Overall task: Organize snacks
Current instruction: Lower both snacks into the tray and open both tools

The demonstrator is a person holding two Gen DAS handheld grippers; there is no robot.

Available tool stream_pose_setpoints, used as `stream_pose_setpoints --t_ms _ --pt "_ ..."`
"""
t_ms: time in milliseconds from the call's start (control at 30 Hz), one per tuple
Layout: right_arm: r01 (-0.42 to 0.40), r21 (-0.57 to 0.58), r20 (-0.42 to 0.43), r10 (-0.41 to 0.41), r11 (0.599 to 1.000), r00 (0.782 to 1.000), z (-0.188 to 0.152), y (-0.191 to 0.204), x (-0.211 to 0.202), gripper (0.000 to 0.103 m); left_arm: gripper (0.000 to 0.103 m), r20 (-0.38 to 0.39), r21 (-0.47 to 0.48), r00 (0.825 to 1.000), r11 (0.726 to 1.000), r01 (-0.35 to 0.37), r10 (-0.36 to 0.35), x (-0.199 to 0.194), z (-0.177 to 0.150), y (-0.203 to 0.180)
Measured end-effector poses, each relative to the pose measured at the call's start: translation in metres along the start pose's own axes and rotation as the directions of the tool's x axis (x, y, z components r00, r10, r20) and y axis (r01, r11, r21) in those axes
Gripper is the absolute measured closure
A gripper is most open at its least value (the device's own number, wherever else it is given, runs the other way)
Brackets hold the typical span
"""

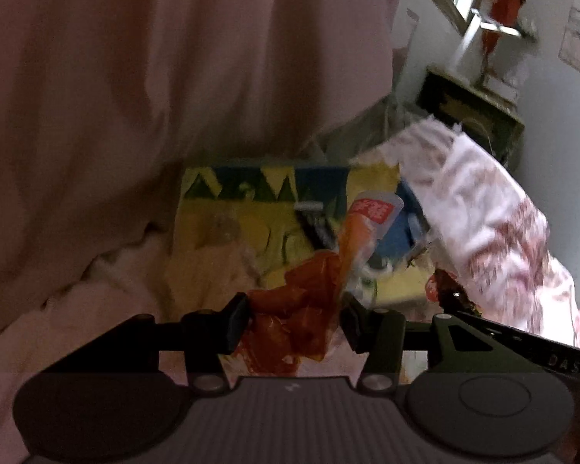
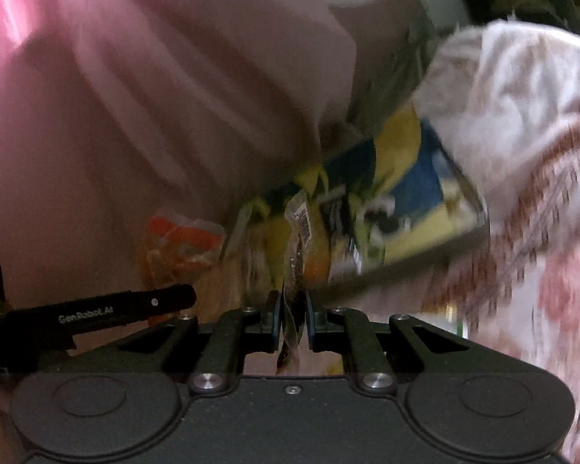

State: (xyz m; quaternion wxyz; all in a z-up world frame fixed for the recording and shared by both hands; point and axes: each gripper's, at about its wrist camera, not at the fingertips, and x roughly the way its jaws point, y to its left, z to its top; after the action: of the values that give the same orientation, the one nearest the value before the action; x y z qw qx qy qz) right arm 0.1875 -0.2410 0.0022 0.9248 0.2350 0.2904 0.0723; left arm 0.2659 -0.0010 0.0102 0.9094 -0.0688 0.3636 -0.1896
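In the left wrist view my left gripper (image 1: pixel 294 311) is shut on a crinkled orange snack packet (image 1: pixel 309 282) whose white end with a red label sticks up and right. That orange packet (image 2: pixel 181 239) also shows in the right wrist view, beyond the left gripper's black finger (image 2: pixel 135 305). My right gripper (image 2: pixel 294 309) is shut on a thin clear snack packet (image 2: pixel 299 232) with a barcode label and dark contents, held upright. A yellow and blue printed box (image 1: pixel 247 216) lies behind both packets; the same box (image 2: pixel 413 193) is tilted in the right wrist view.
A pink cloth (image 1: pixel 135 96) fills the upper left of both views. A white cloth with a red pattern (image 1: pixel 483 212) hangs at the right, close to the box. A dark crate (image 1: pixel 471 112) and a white wall are at the far right. Both views are blurred.
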Motion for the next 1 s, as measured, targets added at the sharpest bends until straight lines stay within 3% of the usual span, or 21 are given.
stream_pose_setpoints --t_ms 233,467,800,1000 --pt "0.009 0.035 0.087 -0.012 0.999 0.996 0.042 -0.028 0.045 0.089 0.048 0.020 -0.122 1.000 0.992 0.023 -0.021 0.062 0.029 0.000" --pt "0.040 0.085 0.072 -0.047 0.996 0.996 0.053 -0.053 0.097 0.089 0.048 0.030 -0.178 0.999 0.984 0.027 -0.022 0.108 0.029 -0.002" --pt "0.085 0.049 0.013 -0.086 0.995 0.996 0.036 -0.052 0.128 0.089 0.045 0.054 -0.079 0.999 0.997 0.004 0.000 0.115 0.020 -0.019" --pt "0.102 0.053 -0.011 -0.102 0.993 0.995 0.030 -0.053 0.129 0.081 0.040 0.043 -0.083 0.999 0.996 0.010 -0.007 0.114 0.018 -0.021"
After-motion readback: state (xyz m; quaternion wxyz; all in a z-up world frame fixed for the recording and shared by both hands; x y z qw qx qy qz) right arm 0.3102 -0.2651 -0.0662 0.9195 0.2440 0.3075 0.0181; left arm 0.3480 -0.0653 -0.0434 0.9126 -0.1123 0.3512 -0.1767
